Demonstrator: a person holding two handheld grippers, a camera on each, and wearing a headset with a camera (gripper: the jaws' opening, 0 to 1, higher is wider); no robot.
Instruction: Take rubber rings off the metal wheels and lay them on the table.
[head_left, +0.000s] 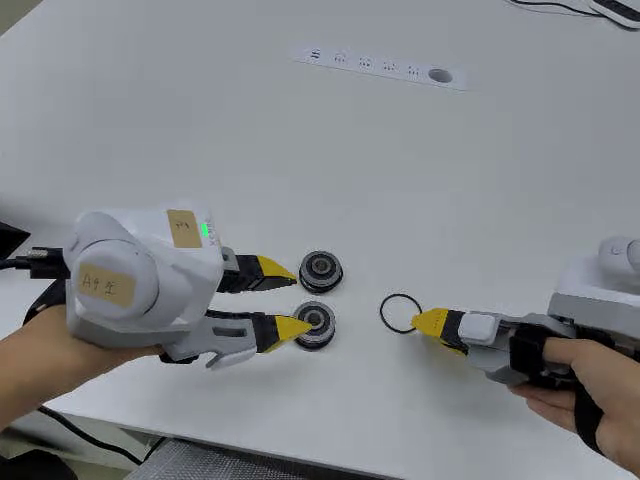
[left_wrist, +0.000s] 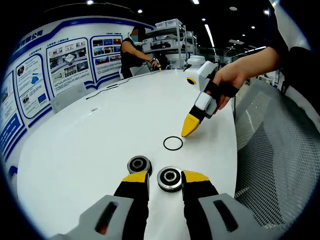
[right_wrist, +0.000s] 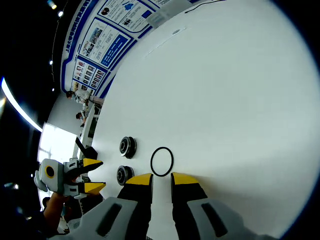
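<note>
Rubber ring lies flat on the white table, just ahead of the yellow tips of the right gripper, whose jaws stand parted by a narrow gap and hold nothing. Across from it, the left gripper has its jaws wide open, with the nearer metal wheel sitting at their tips. In the left gripper view that wheel lies between the two tips, possibly touching one, though the contact is hard to make out. The second metal wheel rests on the table just beyond the first, beside the far jaw's tip. A power strip lies well apart at the far side of the table.
</note>
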